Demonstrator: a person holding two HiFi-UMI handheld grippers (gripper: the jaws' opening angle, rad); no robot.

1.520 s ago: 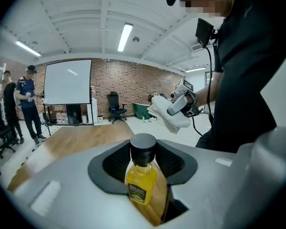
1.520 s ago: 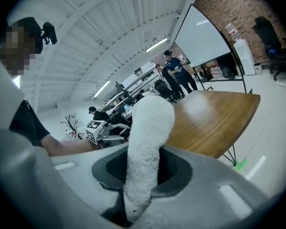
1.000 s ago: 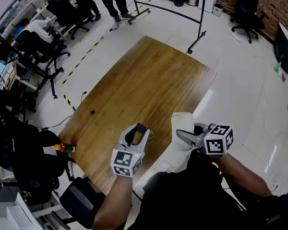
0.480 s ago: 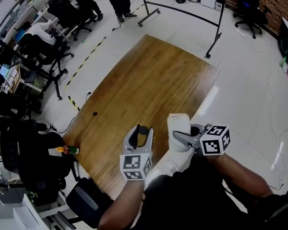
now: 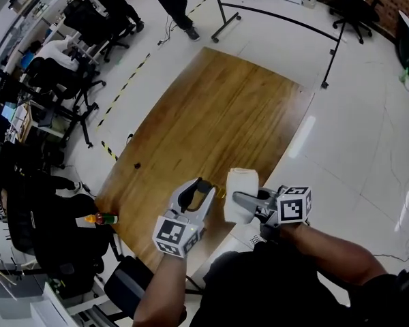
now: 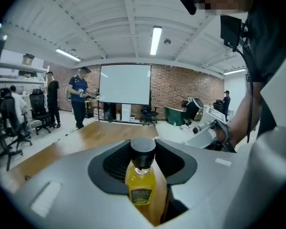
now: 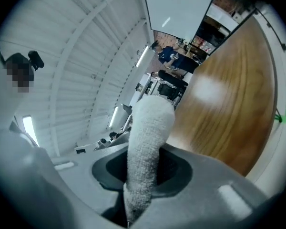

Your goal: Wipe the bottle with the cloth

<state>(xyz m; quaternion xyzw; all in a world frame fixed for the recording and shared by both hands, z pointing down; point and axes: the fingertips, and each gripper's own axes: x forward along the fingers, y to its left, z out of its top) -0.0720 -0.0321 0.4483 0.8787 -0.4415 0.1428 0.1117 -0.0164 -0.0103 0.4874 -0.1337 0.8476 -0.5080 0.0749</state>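
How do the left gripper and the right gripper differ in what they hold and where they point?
The left gripper clamps a yellow bottle, its jaws having just closed further on it; the right gripper clamps a white cloth. In the head view the left points up the table, the right sideways toward it. Both are shut on something.

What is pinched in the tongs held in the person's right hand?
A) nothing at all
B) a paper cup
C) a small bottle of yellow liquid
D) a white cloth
D: the right gripper view shows a white cloth clamped between the two jaws of the right tongs, its free end sticking up beyond them.
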